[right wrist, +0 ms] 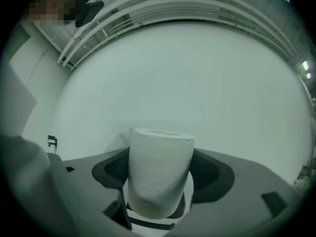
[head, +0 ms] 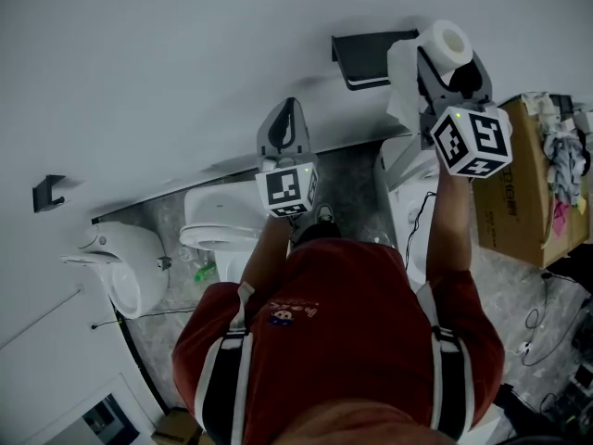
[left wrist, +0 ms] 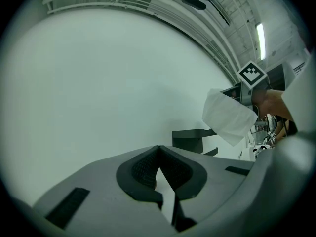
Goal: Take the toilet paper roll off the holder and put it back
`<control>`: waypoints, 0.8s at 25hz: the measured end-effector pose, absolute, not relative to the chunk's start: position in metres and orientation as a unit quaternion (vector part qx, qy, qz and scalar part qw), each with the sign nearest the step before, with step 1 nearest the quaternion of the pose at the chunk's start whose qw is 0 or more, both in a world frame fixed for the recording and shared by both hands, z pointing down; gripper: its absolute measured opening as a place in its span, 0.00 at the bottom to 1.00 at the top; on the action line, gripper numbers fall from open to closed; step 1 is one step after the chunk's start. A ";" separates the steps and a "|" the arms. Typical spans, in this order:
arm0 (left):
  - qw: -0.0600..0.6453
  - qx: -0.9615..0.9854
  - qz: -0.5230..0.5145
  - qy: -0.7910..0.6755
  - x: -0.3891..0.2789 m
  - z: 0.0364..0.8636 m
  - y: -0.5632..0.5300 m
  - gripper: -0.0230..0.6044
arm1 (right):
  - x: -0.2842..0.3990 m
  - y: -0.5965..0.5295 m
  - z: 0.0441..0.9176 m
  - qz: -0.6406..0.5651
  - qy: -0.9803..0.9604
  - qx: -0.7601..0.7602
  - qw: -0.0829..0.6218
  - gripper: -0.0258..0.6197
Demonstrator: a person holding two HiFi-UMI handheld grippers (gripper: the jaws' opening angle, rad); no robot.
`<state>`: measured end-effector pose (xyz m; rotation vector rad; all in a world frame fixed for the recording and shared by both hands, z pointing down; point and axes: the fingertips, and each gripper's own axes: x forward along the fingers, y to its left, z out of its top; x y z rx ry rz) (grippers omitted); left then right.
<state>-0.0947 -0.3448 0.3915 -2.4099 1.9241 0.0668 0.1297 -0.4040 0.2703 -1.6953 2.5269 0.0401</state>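
Observation:
My right gripper (head: 454, 58) is shut on the white toilet paper roll (head: 447, 43), held up in front of the white wall just right of the dark wall holder (head: 371, 58). A loose sheet (head: 402, 86) hangs from the roll. In the right gripper view the roll (right wrist: 159, 169) stands upright, squeezed between both pads. The holder (left wrist: 193, 139) carries no roll; the hanging sheet (left wrist: 228, 116) shows to its right in the left gripper view. My left gripper (head: 288, 128) points at the bare wall left of the holder, shut with nothing between its fingers (left wrist: 159, 168).
A white toilet (head: 218, 225) stands below by the wall, with a white urinal-like fixture (head: 125, 262) to its left. A cardboard box (head: 523, 184) of clutter sits at the right. A small dark bracket (head: 46, 193) is fixed on the wall at the far left.

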 end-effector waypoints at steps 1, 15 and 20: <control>0.027 -0.781 0.021 0.623 -0.095 0.393 -0.346 0.07 | 0.128 -0.407 0.270 0.014 0.829 -0.557 0.049 0.60; 0.000 -0.786 0.012 0.618 -0.102 0.414 -0.379 0.07 | 0.112 -0.459 0.294 0.013 0.821 -0.571 0.008 0.61; -0.006 -0.788 0.011 0.615 -0.102 0.420 -0.391 0.07 | 0.106 -0.469 0.304 0.014 0.821 -0.571 -0.016 0.61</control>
